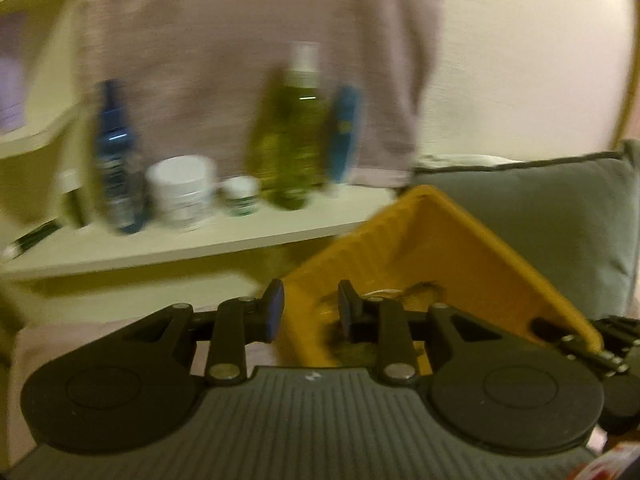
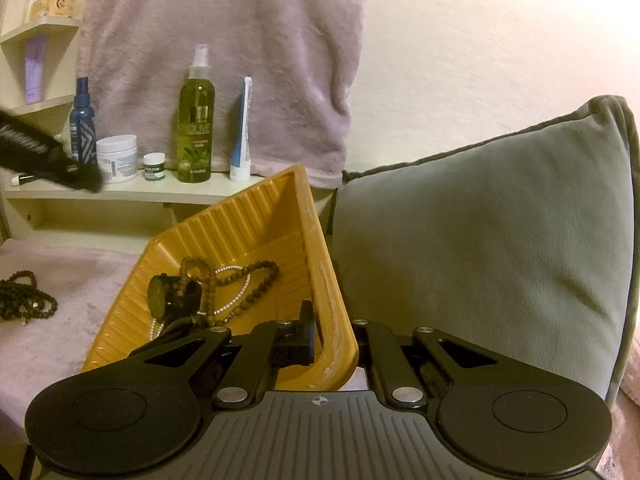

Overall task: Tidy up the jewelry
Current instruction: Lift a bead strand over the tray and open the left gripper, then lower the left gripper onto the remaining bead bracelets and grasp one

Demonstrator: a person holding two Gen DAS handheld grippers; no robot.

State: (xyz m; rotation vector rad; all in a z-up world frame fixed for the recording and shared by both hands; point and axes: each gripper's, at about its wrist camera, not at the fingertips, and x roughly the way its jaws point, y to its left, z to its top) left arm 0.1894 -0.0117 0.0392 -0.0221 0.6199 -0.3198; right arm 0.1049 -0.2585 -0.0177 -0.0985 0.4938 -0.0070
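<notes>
While dark beaded necklace (image 2: 28, 296) lies loose on pink fleece cover (image 2: 68, 276) far left, left gripper (image 1: 310, 306) hovers part-open, nothing between jaws, straddling near rim of ribbed yellow plastic tray (image 2: 256, 220). Right gripper (image 2: 332, 338) clamped on tray's right rim; beads, pearl strand (image 2: 236, 292) inside, just ahead-left.

**Two matching black grippers, up close**

Left gripper (image 1: 310, 306): matte black linkage arms, silver pivot screws, two round black discs flanking a grey ribbed plate with a small white mark. Its fingertip pads (image 1: 275, 308) look blue. Right gripper (image 2: 316, 338): same build, a crosshair mark on the ribbed plate, a blue pad (image 2: 309, 338) showing.
</notes>
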